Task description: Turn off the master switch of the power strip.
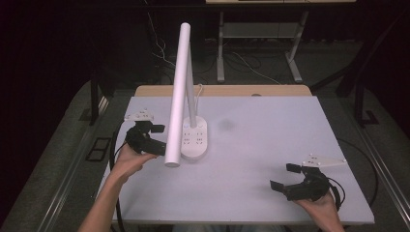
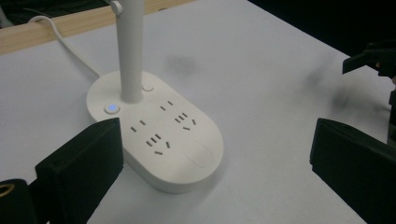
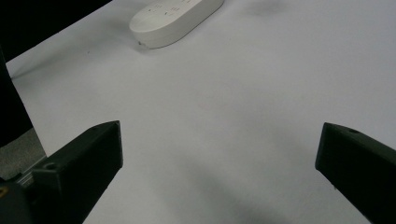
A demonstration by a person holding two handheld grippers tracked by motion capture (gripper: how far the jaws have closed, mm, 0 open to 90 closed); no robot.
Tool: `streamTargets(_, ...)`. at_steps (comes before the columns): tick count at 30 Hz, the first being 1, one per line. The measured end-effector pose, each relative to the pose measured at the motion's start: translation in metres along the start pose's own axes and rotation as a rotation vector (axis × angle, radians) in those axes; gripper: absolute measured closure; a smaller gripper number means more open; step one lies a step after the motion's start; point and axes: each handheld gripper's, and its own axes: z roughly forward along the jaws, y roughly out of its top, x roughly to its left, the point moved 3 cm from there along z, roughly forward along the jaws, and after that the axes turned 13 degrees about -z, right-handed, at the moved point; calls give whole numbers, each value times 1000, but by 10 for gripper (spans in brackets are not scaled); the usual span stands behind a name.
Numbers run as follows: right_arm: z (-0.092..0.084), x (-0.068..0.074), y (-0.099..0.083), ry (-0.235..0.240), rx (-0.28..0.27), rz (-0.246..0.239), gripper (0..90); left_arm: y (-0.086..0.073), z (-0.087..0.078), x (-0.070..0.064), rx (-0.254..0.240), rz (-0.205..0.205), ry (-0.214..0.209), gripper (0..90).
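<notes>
Thing in hand: the desk lamp (image 1: 186,96), its oval base (image 2: 159,135) flat on the worktop (image 1: 270,140), left of centre, its post upright and its long white head slanting down towards the person.
Nearer hand: the left gripper (image 1: 150,137), just beside the base on its left; the right gripper (image 1: 290,179) sits well apart at the near right corner.
Direction from fingers: in the left gripper view the base lies straight ahead between the fingers (image 2: 81,175), its long axis running away and to the left, the lit button (image 2: 111,108) at the far end.
Left fingers: spread wide, holding nothing.
Right fingers: likewise spread, over bare worktop.
Likely next: the left gripper reaches forward to the button, I'd guess.
</notes>
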Motion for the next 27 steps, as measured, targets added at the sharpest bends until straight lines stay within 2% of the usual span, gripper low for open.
streamTargets(17,0,-1,-1,-2,-3,-4,0,18,4,20,2,-14,54,25)
streamTargets(27,0,-1,-1,1,-1,3,0,28,10,31,21,-10,75,27)
